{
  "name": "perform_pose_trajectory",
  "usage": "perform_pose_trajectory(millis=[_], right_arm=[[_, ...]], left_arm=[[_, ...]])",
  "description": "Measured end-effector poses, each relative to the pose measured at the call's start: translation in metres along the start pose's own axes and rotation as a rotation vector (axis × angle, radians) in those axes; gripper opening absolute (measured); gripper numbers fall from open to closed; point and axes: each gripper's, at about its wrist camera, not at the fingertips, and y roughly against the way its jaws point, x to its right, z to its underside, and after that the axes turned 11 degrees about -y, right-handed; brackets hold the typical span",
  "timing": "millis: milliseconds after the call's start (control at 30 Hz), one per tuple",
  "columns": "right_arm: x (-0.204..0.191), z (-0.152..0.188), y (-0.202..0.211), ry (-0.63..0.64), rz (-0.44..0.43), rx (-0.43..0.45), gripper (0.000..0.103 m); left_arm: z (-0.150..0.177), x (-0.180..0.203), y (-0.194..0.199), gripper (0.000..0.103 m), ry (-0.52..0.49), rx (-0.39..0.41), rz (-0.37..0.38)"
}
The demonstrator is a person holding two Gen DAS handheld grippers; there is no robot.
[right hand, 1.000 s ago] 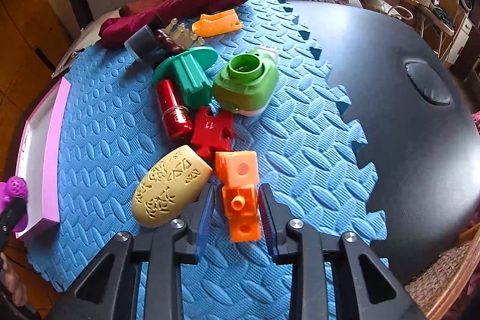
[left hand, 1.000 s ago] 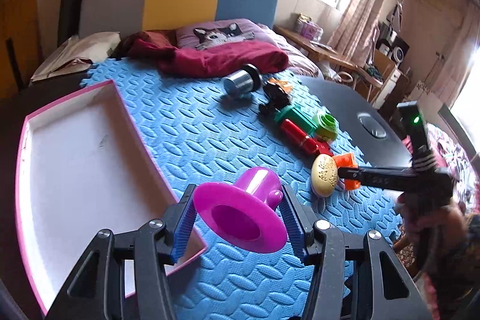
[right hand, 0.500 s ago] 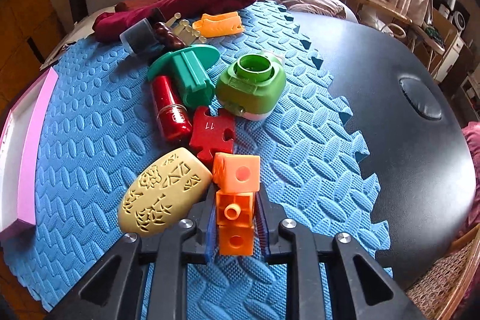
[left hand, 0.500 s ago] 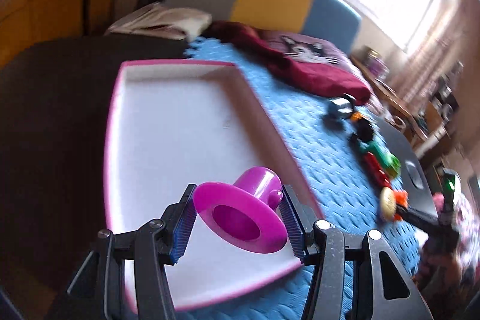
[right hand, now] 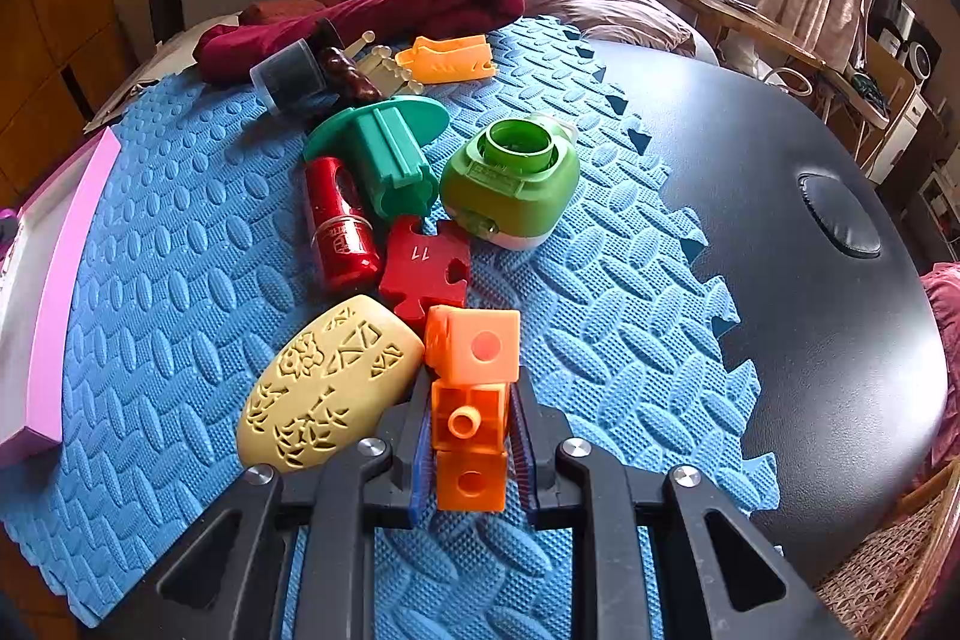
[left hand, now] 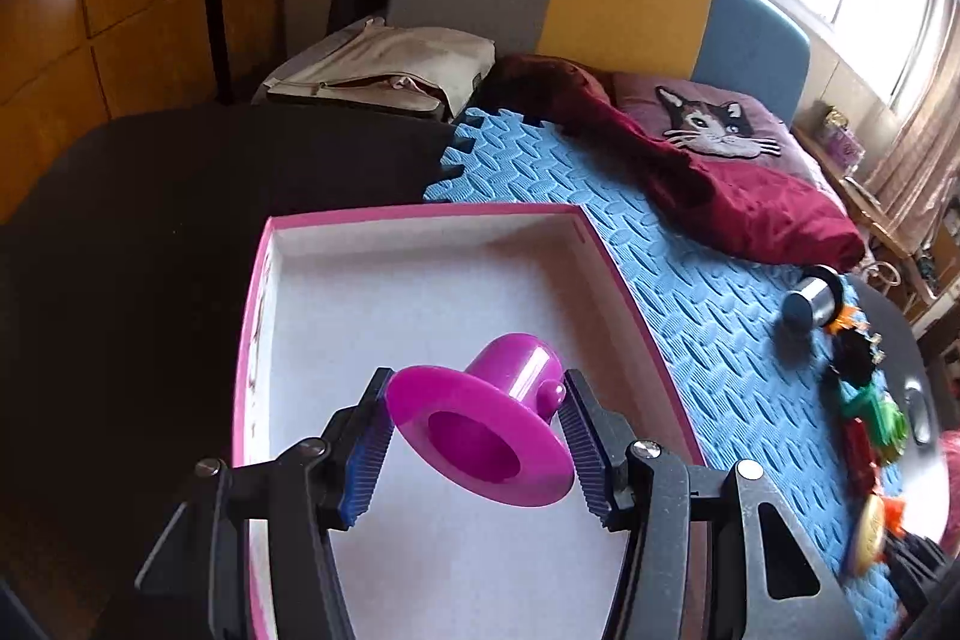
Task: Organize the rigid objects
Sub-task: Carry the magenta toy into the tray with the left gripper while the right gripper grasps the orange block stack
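My left gripper (left hand: 474,439) is shut on a magenta flanged cup (left hand: 480,436), which hangs over the white floor of the pink-rimmed tray (left hand: 420,214). In the right wrist view my right gripper (right hand: 469,436) is shut on a chain of orange cubes (right hand: 471,400) that rests on the blue foam mat (right hand: 600,340). A cream carved oval (right hand: 327,391) lies against the left finger. Beyond it sit a red puzzle piece (right hand: 423,271), a red cylinder (right hand: 339,223), a dark green flanged part (right hand: 384,142) and a light green round case (right hand: 510,178).
A maroon cloth (right hand: 372,10) and a dark cup (right hand: 291,73) lie at the mat's far end with an orange scoop (right hand: 447,55). The tray's pink wall (right hand: 54,292) stands at the left. Black tabletop (right hand: 810,280) lies to the right, a cat pillow (left hand: 714,130) beyond.
My left gripper has carried the magenta cup leftward from above the mat to over the tray. My right gripper has closed onto the orange cubes and stayed in place.
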Motion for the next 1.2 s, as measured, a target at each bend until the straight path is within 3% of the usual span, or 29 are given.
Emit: perform_pose_trajectory(millis=[233, 333, 633, 833, 1200], right_arm=[[0.0, 0.0, 0.001, 0.007, 0.003, 0.002, 0.021], [-0.001, 0.001, 0.001, 0.012, 0.006, 0.005, 0.021], [-0.002, 0.003, 0.002, 0.016, 0.014, 0.02, 0.021], [-0.002, 0.005, 0.004, 0.018, 0.02, 0.035, 0.021], [-0.002, 0.009, 0.006, 0.015, 0.02, 0.068, 0.021]], left_arm=[[-0.013, 0.011, -0.026, 0.055, -0.034, -0.021, -0.089], [-0.01, 0.009, -0.019, 0.061, -0.012, -0.005, -0.085], [0.015, 0.022, 0.055, 0.063, -0.037, 0.119, -0.116], [0.034, 0.032, 0.11, 0.072, -0.06, 0.22, -0.154], [0.053, 0.039, 0.155, 0.074, -0.106, 0.28, -0.221]])
